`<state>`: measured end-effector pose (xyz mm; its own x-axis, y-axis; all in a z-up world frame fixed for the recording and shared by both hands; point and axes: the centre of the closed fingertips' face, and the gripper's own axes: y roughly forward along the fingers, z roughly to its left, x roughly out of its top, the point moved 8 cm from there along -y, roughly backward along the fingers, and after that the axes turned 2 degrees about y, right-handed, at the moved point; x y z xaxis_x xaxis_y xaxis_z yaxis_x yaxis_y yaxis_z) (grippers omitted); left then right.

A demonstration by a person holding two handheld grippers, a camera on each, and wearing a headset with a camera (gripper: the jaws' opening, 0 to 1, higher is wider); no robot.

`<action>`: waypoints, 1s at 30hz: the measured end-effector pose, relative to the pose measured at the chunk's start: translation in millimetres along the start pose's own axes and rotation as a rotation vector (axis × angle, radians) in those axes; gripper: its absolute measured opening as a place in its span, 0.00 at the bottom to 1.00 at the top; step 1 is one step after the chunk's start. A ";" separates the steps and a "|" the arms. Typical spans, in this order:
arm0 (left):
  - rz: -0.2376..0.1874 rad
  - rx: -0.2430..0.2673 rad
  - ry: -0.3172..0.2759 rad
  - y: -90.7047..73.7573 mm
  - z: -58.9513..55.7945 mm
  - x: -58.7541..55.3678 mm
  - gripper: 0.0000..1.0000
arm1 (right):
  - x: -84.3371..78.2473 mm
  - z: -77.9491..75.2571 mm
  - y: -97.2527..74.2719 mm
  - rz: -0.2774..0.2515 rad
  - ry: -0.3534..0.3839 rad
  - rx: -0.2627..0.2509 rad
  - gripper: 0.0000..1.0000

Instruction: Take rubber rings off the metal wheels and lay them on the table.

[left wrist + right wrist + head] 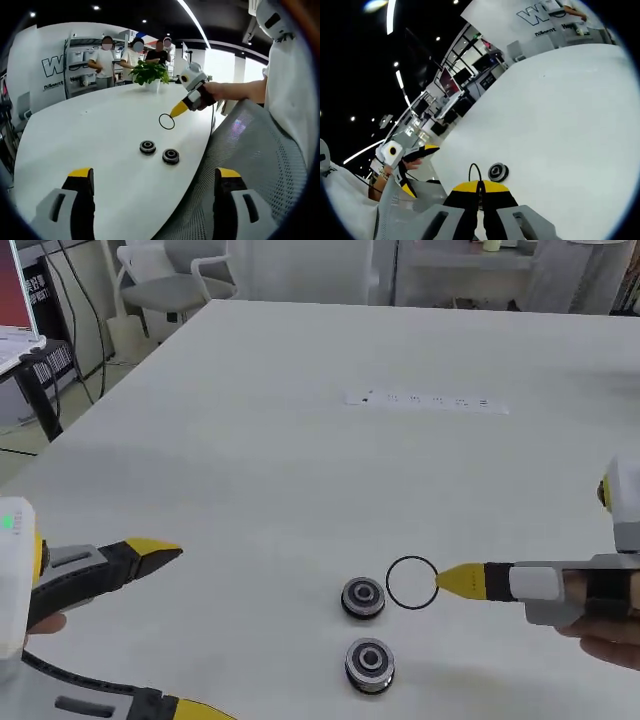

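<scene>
Pinching a rubber ring (388, 582) at its rim, the right tool (441, 582) holds it just beside two metal wheels (363, 597) near the surface's (300, 440) near edge. Laying it down seems the step in hand, which calls for lowering it and then parting the jaws. Meanwhile the left tool (185, 632) hangs spread.

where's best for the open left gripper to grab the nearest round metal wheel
Pinch the nearest round metal wheel across its outer rim, coming from its left: it lies flat, hub up, and that side faces the open left gripper.

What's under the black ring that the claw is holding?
Just bare white table shows through the rubber ring pinched by the right claw. The two metal wheels sit beside it, not under. Whether it touches the table is unclear.
</scene>
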<state>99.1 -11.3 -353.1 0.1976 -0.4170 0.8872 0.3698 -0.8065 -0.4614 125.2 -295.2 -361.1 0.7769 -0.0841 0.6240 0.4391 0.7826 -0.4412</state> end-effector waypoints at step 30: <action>0.002 -0.002 -0.033 -0.4 0.3 -7.7 0.99 | 24.5 56.8 47.6 0.156 -0.272 0.056 0.00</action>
<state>97.7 -7.6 -359.8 0.2278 -0.4048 0.8856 0.3678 -0.8063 -0.4632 139.5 -225.0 -330.2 0.6801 0.2015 0.7049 0.2929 0.8067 -0.5133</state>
